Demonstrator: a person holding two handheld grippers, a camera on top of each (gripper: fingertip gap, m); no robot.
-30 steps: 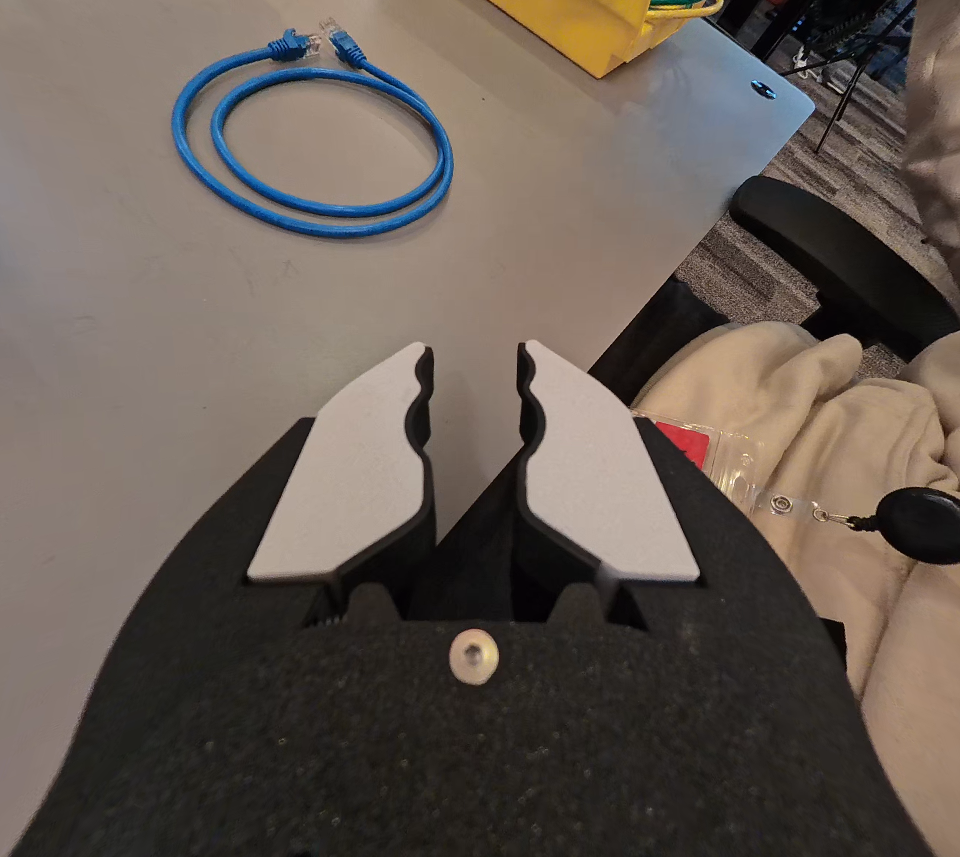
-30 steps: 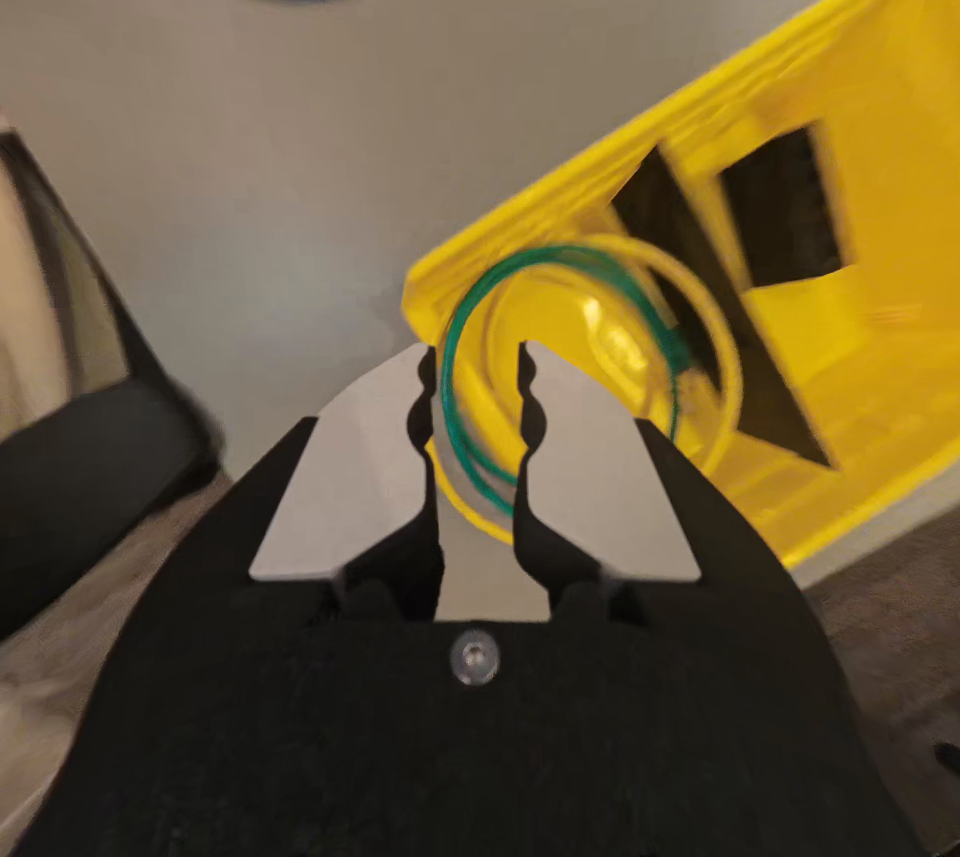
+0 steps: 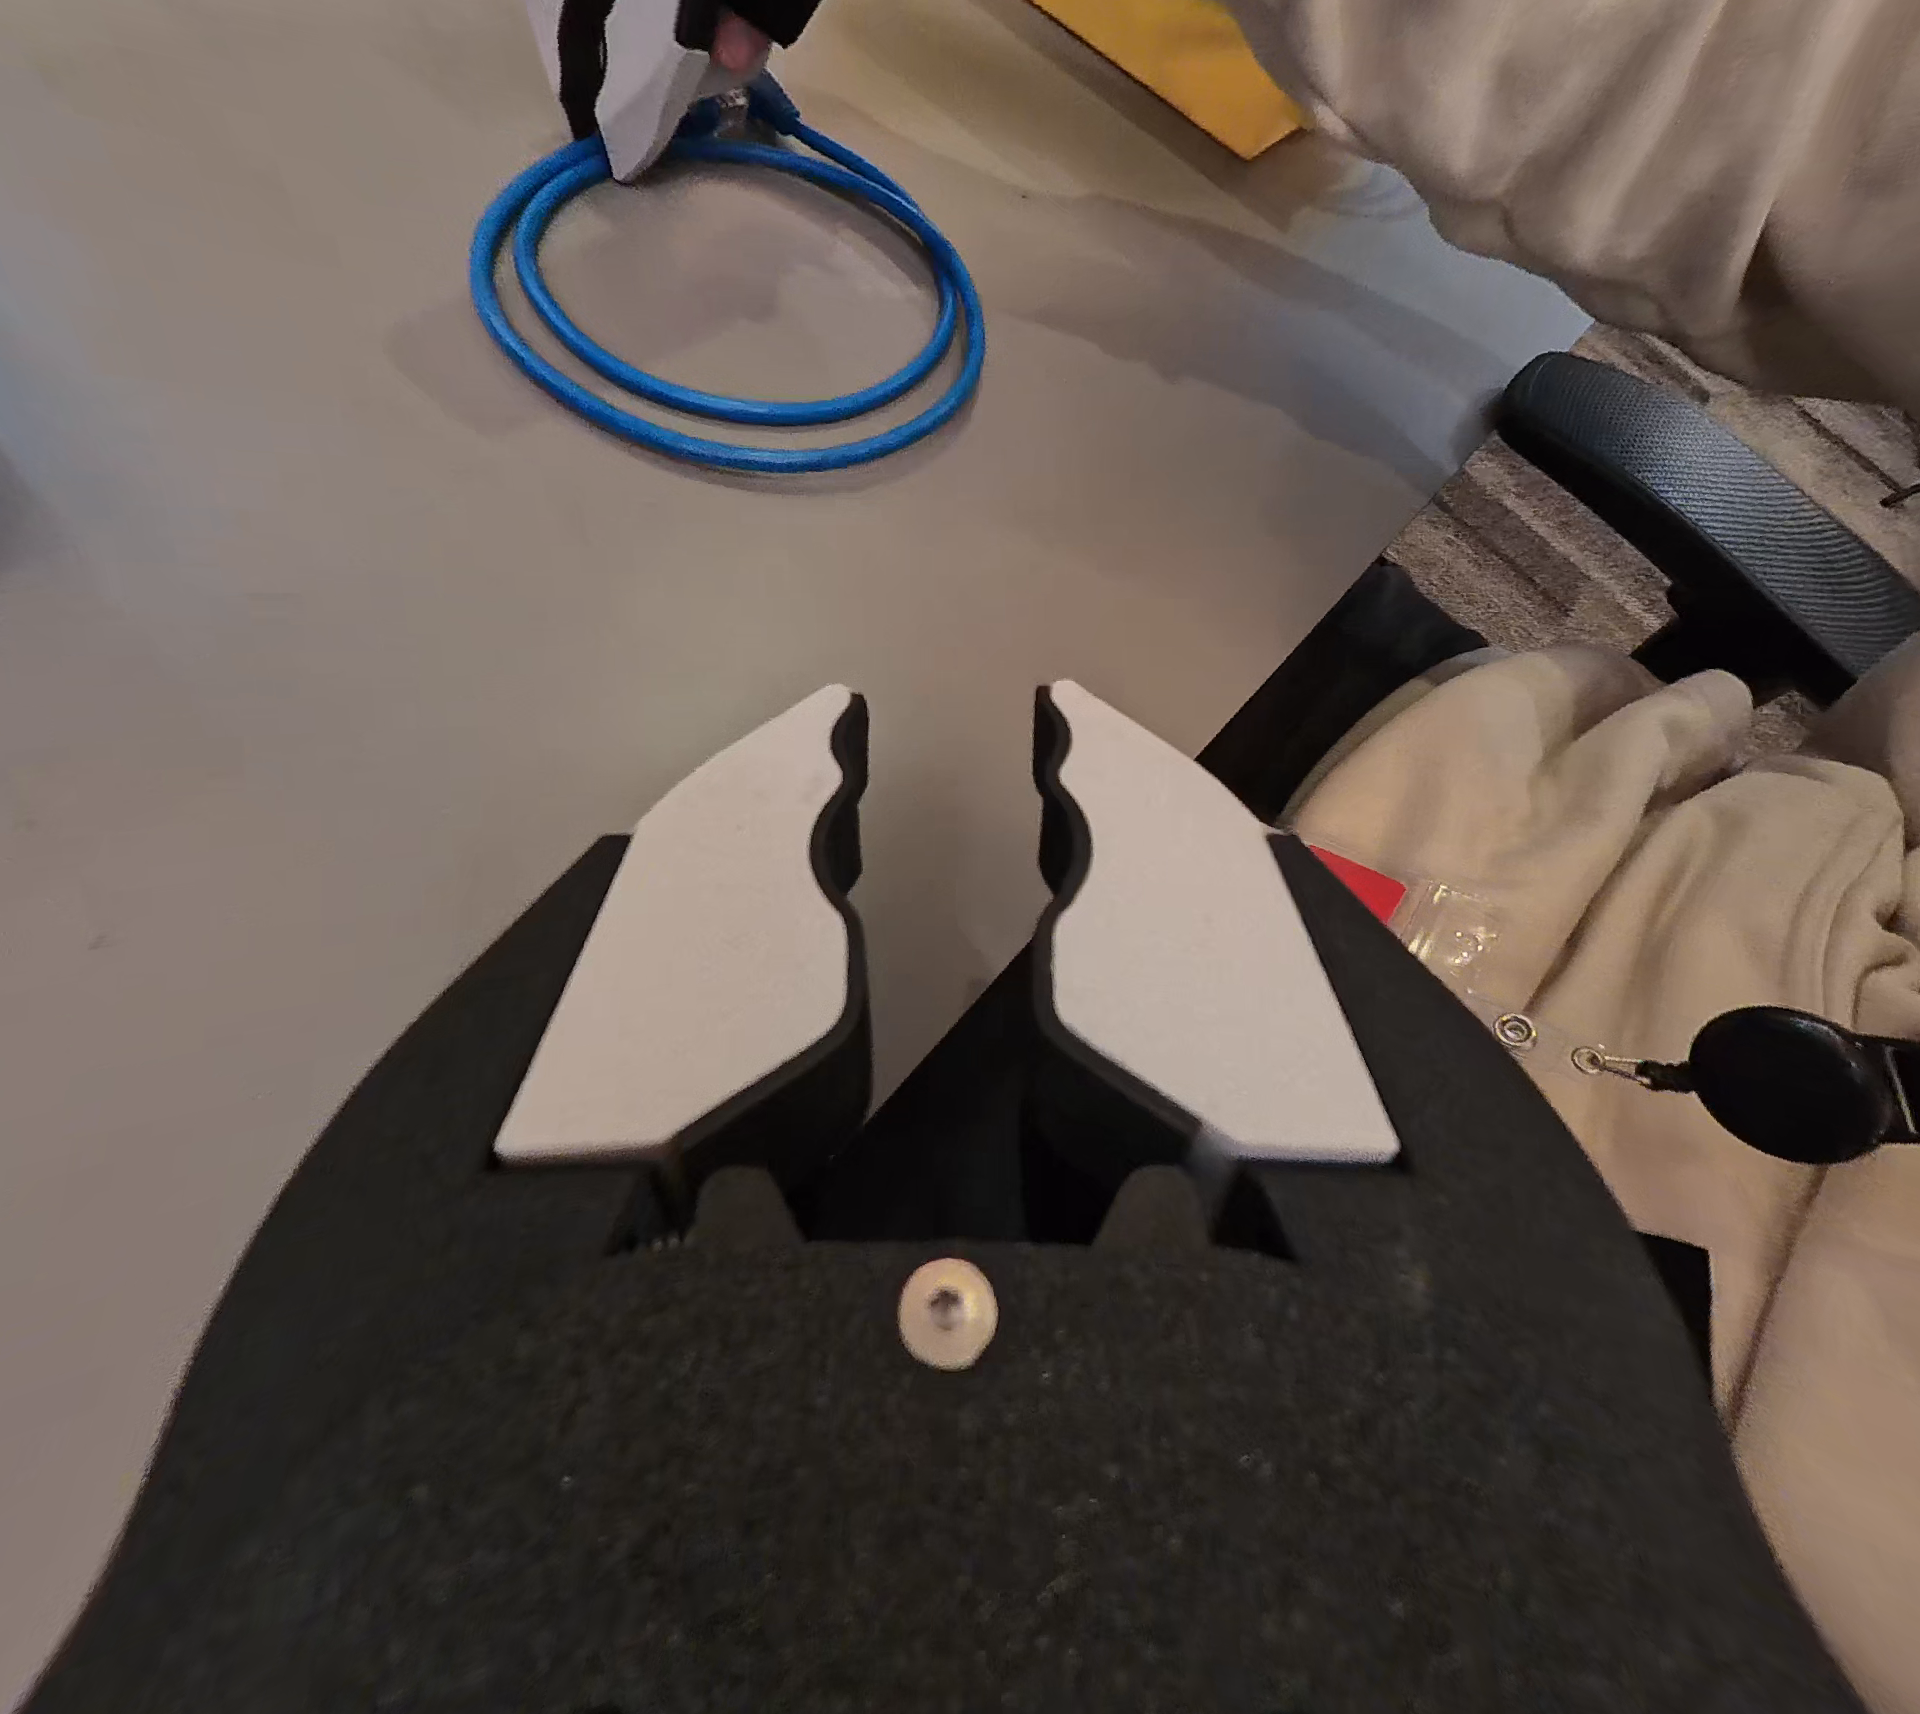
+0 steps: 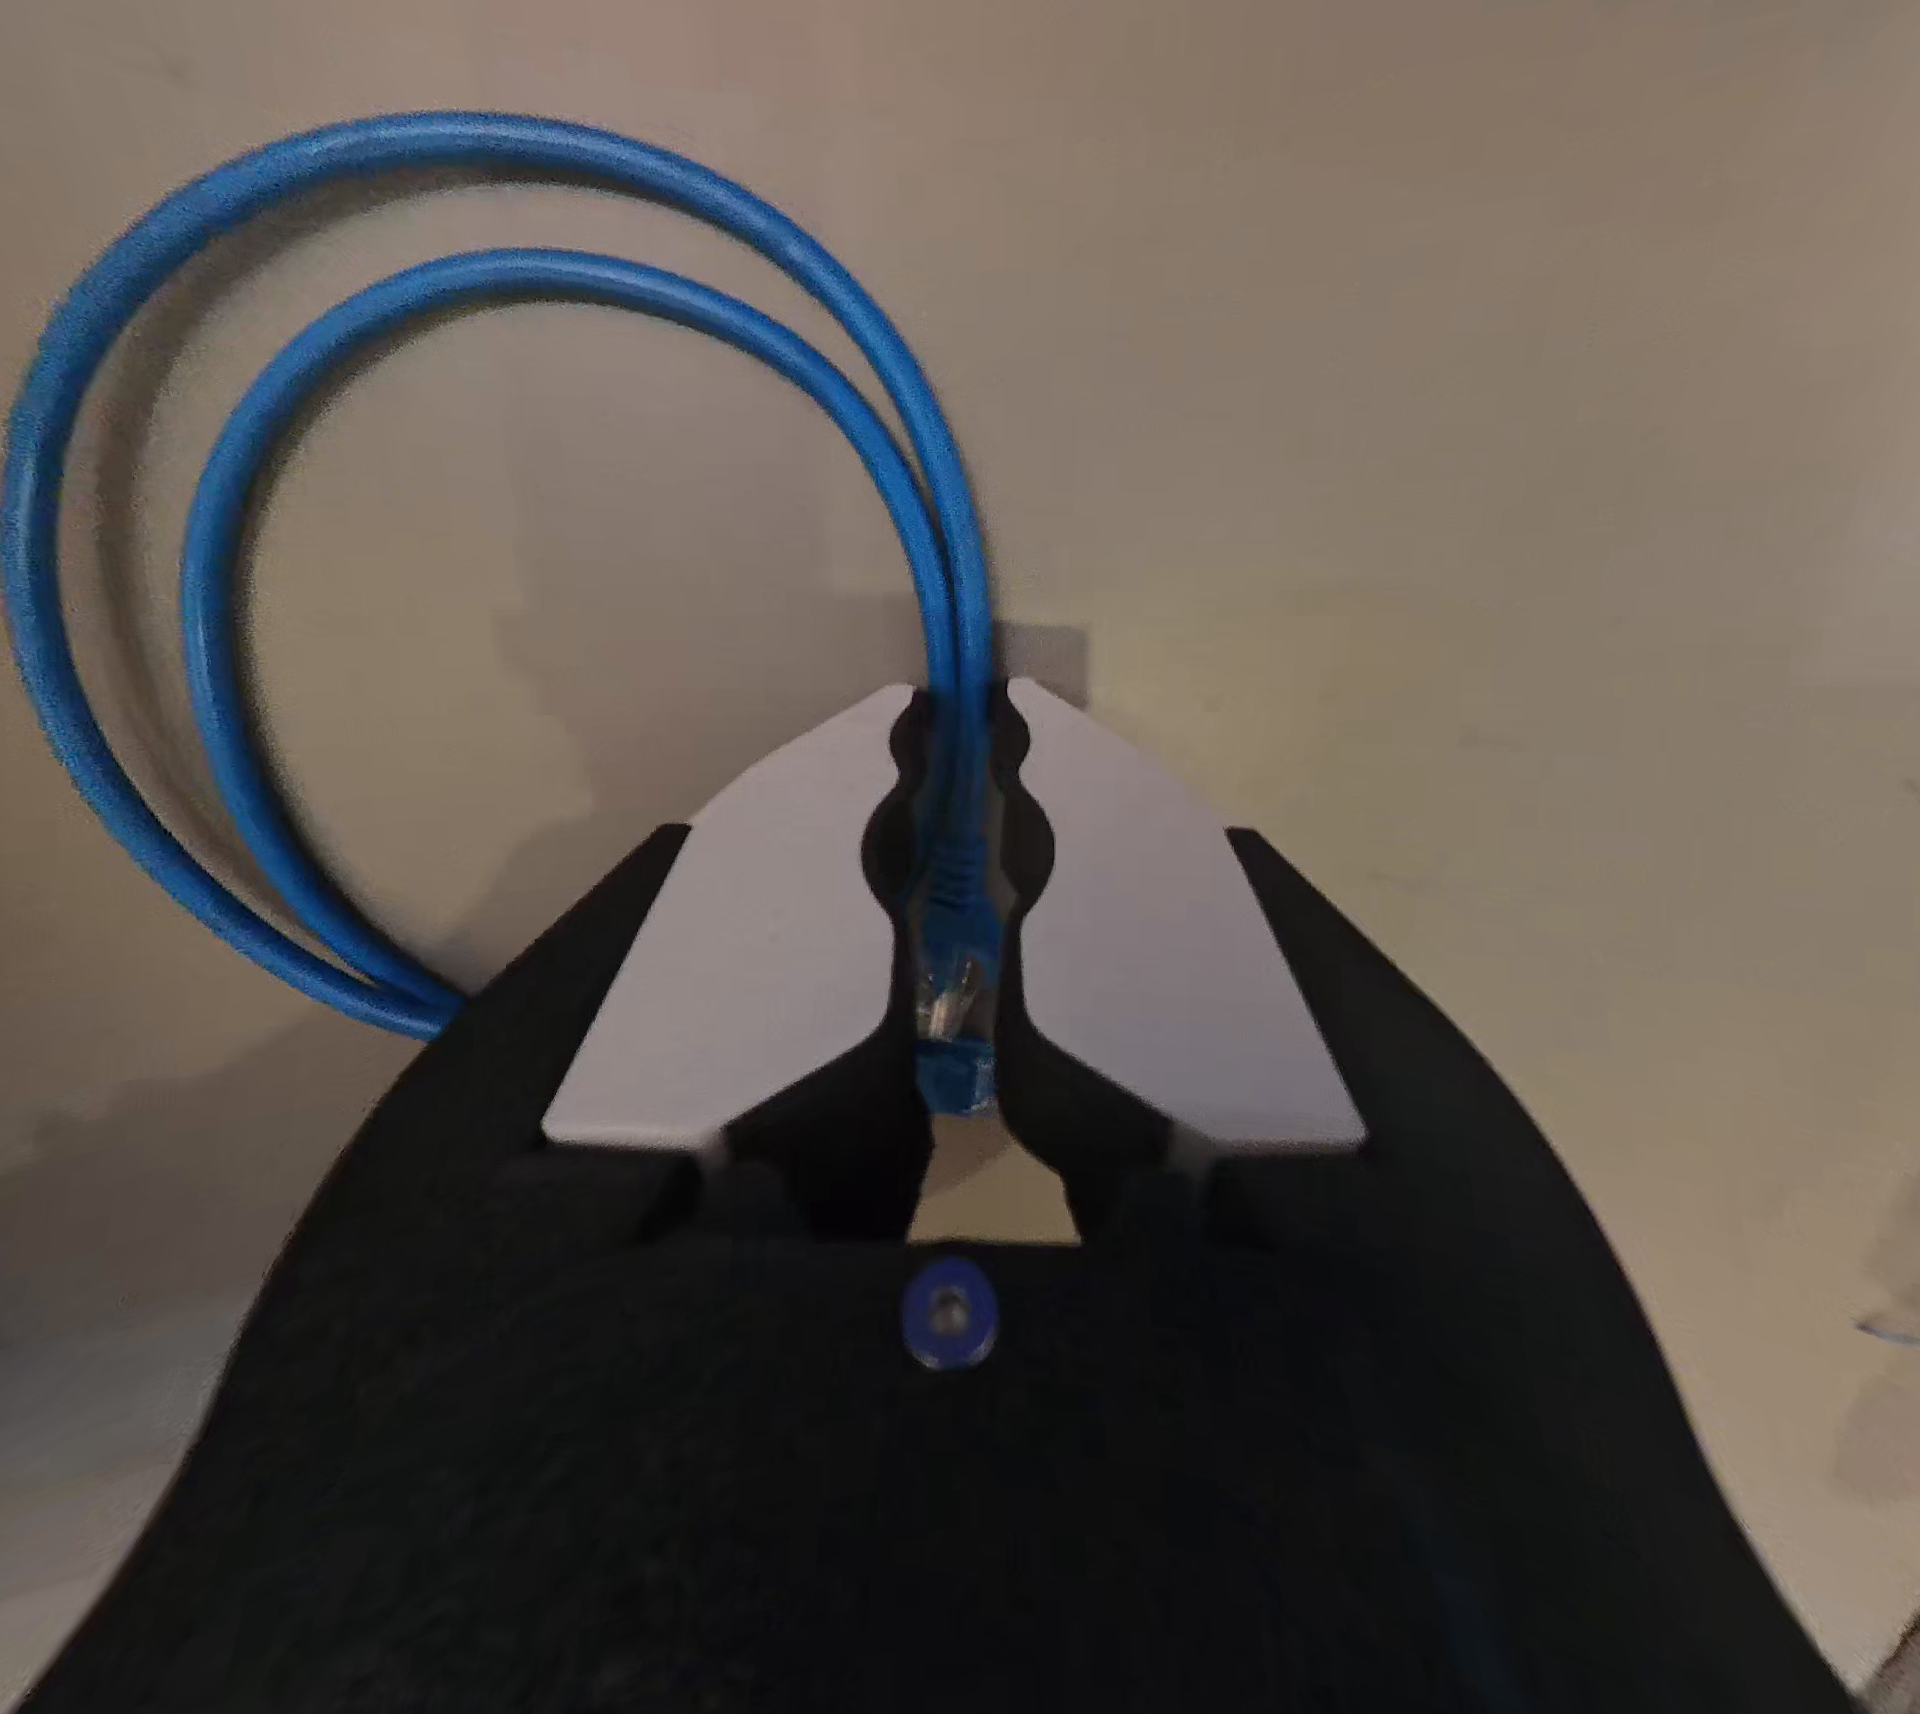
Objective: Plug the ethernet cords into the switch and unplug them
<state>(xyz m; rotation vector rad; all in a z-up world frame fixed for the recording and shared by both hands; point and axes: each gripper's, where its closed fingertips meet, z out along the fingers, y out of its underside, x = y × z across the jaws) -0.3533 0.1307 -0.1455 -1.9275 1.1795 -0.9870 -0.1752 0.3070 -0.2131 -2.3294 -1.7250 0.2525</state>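
Gripping blue ethernet cord (image 4: 940, 584) near its plug, right gripper (image 4: 958, 696), left gripper (image 3: 951, 700) spread, empty

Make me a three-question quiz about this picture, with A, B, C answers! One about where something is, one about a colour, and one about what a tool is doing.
1. Where does the cable lie?
A. on the table
B. in the yellow bin
C. on the chair

2. What colour is the cable?
A. green
B. blue
C. red

3. What is the right tool doing?
A. hanging open over nothing
B. gripping the yellow bin
C. closed on the cable's end

Answers:
1. A, its coil rests flat on the grey table.
2. B, the whole loop is blue in both views.
3. C, the right wrist view shows the fingers pressed around the cable near its plug, while the left tool is open and empty.
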